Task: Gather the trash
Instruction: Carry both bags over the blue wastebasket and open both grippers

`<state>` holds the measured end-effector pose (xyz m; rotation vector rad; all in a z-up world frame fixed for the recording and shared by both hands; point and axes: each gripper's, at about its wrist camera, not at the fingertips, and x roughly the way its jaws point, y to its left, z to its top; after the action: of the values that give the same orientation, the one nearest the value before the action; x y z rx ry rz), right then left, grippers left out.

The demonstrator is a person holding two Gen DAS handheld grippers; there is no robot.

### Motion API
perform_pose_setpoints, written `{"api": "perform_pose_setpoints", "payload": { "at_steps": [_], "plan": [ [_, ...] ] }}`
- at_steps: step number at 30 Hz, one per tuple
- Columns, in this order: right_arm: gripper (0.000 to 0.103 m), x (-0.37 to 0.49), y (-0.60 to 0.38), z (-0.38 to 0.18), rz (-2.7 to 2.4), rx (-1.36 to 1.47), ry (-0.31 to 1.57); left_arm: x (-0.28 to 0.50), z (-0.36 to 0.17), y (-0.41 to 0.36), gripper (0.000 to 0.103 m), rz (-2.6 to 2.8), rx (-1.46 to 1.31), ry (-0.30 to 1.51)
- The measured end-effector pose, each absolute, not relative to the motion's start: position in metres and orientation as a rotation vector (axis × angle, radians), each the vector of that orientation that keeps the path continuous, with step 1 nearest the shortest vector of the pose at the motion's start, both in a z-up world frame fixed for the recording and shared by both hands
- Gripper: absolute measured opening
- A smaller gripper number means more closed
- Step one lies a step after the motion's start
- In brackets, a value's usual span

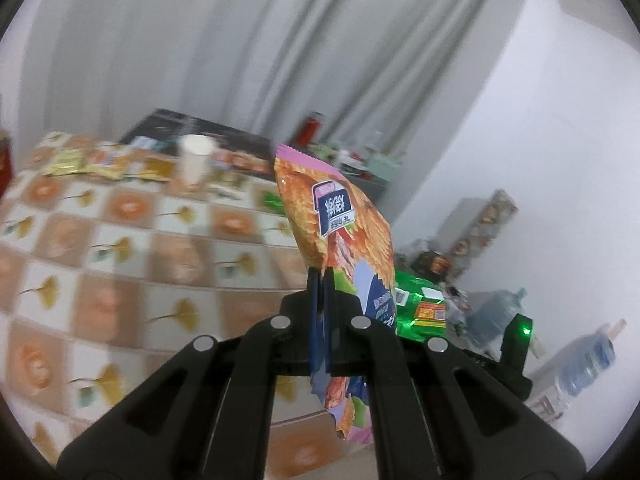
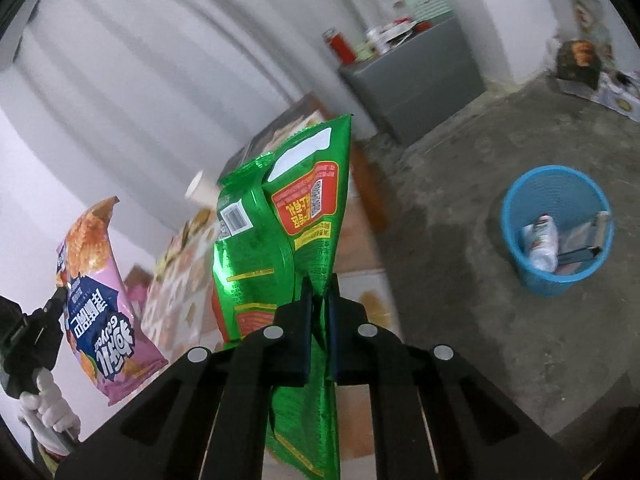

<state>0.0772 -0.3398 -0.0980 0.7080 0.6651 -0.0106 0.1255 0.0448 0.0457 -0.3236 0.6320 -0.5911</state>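
My left gripper (image 1: 320,280) is shut on an orange and pink snack bag (image 1: 340,220), held up above the table; the same bag (image 2: 96,288) shows at the left of the right wrist view, with a white-gloved hand (image 2: 48,404) below it. My right gripper (image 2: 318,292) is shut on a green snack bag (image 2: 280,224), whose lower part hangs down between the fingers. That green bag (image 1: 420,304) peeks out to the right of the orange one in the left wrist view. A blue waste basket (image 2: 516,216) stands on the concrete floor to the right, with several discarded items in it.
The table (image 1: 120,240) has a tiled leaf-pattern cloth, with a white paper cup (image 1: 194,164) and several wrappers (image 1: 80,164) along its far side. A grey cabinet (image 2: 416,80) with a red flask (image 2: 340,44) stands by the curtain. Water jugs (image 1: 588,360) sit near the wall.
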Motion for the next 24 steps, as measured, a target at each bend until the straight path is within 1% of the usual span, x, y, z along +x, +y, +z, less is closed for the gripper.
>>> {"api": "perform_pose_setpoints", "payload": {
  "at_steps": [4,8,13,18,24],
  "plan": [
    [0.007,0.042,-0.403,-0.09,-0.14,0.733,0.596,0.134,0.057,-0.016,0.001,-0.719,-0.301,0.628],
    [0.007,0.012,-0.469,-0.083,-0.345,0.697,0.561,0.147,0.066,-0.084,0.001,-0.857,-0.283,0.64],
    [0.007,-0.016,-0.54,-0.097,-0.548,0.709,0.557,0.162,0.058,-0.181,0.001,-0.981,-0.215,0.688],
    [0.007,-0.015,-0.582,-0.146,-0.614,0.82,0.606,0.185,0.018,-0.257,0.001,-1.004,-0.153,0.795],
    [0.007,0.037,-0.604,-0.23,-0.59,0.96,0.708,0.224,-0.042,-0.302,0.001,-0.971,-0.134,0.938]
  ]
}}
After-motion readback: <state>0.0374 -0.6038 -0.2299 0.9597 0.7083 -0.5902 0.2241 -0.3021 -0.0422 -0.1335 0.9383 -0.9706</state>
